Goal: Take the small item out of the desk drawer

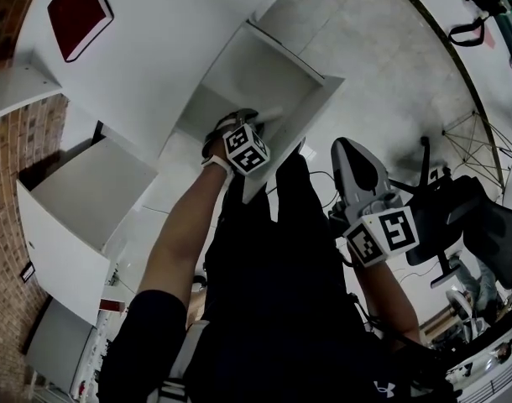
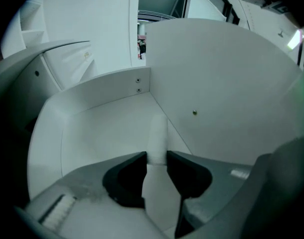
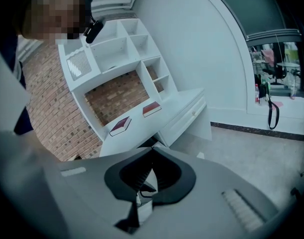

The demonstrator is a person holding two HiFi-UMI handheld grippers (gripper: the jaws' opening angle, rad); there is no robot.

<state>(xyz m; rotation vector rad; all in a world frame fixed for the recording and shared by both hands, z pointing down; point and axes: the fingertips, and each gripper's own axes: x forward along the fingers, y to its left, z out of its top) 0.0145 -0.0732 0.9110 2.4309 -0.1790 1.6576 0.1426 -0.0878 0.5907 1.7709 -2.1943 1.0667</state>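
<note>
On the left of the white desk [image 1: 155, 57] lies a red book [image 1: 80, 11], well apart from the work. In the middle, the open desk drawer [image 1: 323, 78] is pulled out toward the person. The left hand-held gripper [image 1: 254, 120] reaches steeply down into it. Its jaws pinch a small white tube-shaped item [image 2: 157, 138] by its sides, as far as the left gripper view shows. The item is inside the drawer, near the right wall and the far corner. To the right, the right hand-held gripper [image 1: 347, 149] hangs outside the drawer, jaws pressed together and empty.

The item looks smooth and pale, so the pinch should be firm before lifting. Lifting it straight up, without brushing the nearby wall, seems safest.
</note>
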